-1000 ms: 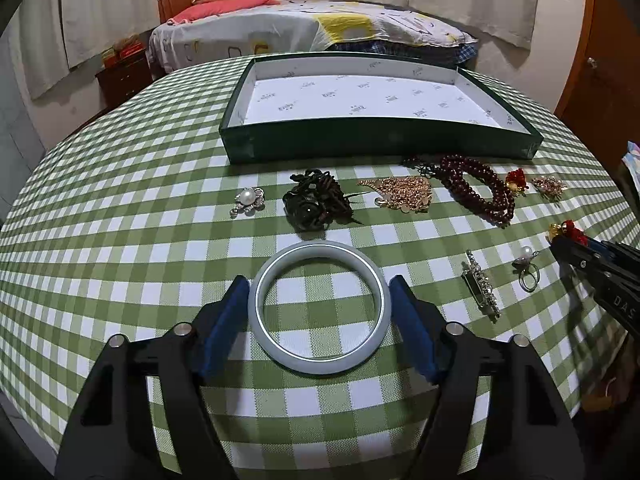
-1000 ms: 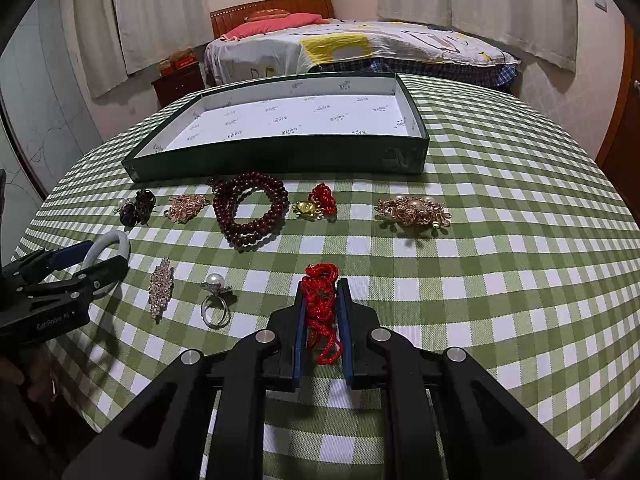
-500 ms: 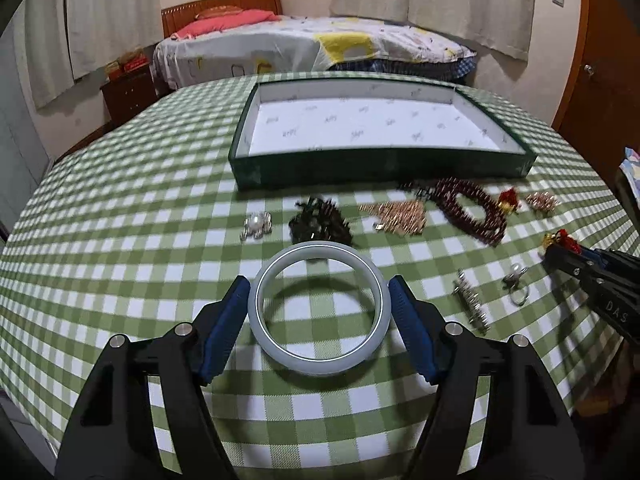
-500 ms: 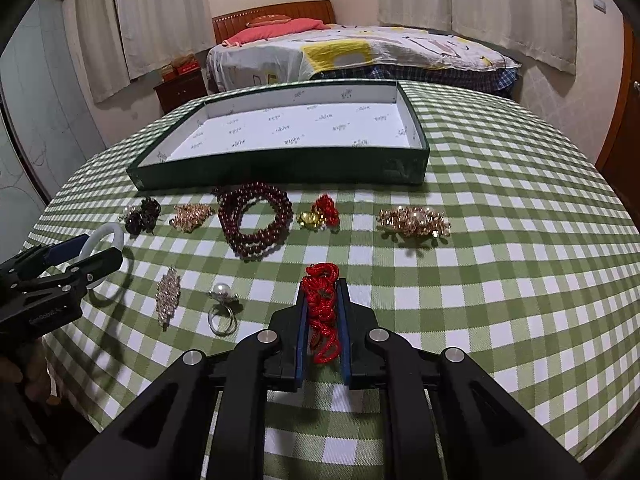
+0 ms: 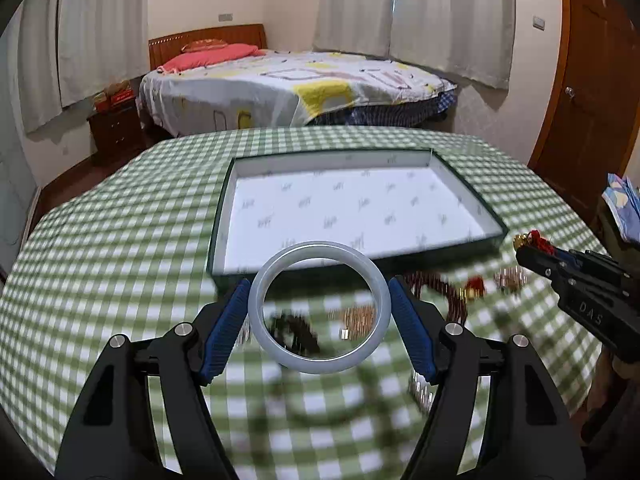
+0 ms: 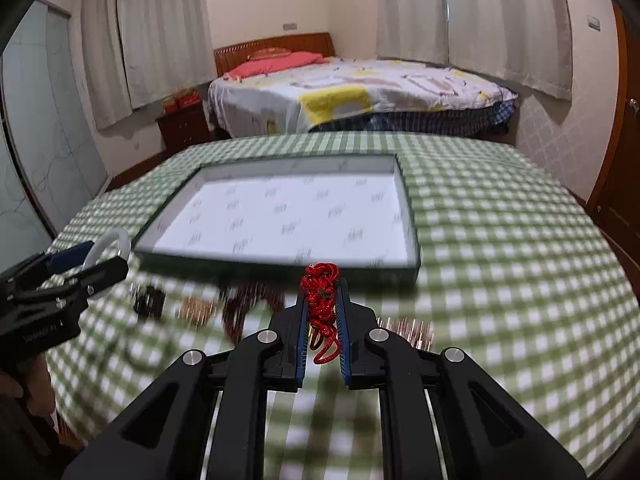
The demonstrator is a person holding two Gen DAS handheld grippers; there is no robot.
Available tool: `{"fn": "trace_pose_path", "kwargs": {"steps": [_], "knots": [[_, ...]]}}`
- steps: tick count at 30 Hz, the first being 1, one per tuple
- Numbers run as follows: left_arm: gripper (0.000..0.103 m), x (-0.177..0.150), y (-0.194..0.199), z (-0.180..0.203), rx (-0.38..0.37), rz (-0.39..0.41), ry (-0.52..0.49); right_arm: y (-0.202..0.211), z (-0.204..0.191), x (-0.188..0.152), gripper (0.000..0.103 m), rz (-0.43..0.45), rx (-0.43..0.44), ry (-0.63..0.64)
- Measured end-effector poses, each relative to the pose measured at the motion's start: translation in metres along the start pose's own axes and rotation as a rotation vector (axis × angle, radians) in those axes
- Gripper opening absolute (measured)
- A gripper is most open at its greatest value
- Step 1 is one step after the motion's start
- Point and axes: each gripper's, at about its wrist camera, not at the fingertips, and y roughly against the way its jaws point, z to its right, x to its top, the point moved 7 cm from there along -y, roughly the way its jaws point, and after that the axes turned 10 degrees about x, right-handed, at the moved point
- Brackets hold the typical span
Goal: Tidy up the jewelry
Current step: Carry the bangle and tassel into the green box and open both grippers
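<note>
Left gripper [image 5: 319,307] fingers pinching white bangle [image 5: 319,306], right gripper [image 6: 322,312] marked "DAS", pinching red cord [image 6: 321,304]

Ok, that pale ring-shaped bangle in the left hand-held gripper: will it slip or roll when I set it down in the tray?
The pale, glossy ring-shaped bangle is pinched only at two rim points by the left hand-held gripper, so it could probably pivot or slip. It looks rigid and round, so released on edge it may roll; laid flat in the white-lined green tray it should stay.

One bangle [image 5: 319,307], one tray [image 5: 486,208], perhaps six blurred pieces.
</note>
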Motion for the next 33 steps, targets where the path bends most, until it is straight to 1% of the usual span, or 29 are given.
{"fn": "trace_pose_path", "kwargs": {"steps": [3, 6, 10, 12, 17, 22, 27, 30, 33], "knots": [[0.069, 0.022, -0.013, 0.003, -0.005, 0.025, 0.003, -0.009, 0.006, 0.023, 0.013, 0.024, -0.008, 0.005], [0.069, 0.042, -0.032, 0.005, -0.008, 0.031, 0.009, -0.026, 0.013, 0.046, 0.013, 0.037, -0.010, 0.004], [0.069, 0.055, -0.062, 0.009, 0.005, 0.027, -0.002, -0.049, 0.023, 0.058, 0.013, 0.027, -0.013, 0.006], [0.069, 0.053, -0.079, 0.009, 0.008, -0.001, -0.005, -0.062, 0.027, 0.056, 0.013, 0.002, -0.013, 0.001], [0.069, 0.034, -0.118, 0.004, 0.015, -0.093, -0.003, -0.095, 0.039, 0.034, 0.013, -0.083, -0.022, -0.019], [0.069, 0.024, -0.132, -0.002, 0.023, -0.124, -0.006, -0.109, 0.045, 0.022, 0.013, -0.130, -0.036, -0.027], [0.069, 0.017, -0.141, -0.002, 0.008, -0.156, 0.000, -0.112, 0.044, 0.021, 0.013, -0.143, -0.040, -0.016], [0.069, 0.016, -0.144, 0.003, 0.006, -0.157, -0.031, -0.113, 0.042, 0.020, 0.014, -0.152, -0.034, -0.013], [0.069, 0.014, -0.145, 0.005, -0.010, -0.170, -0.024, -0.115, 0.041, 0.020, 0.015, -0.162, -0.032, -0.010]]}}
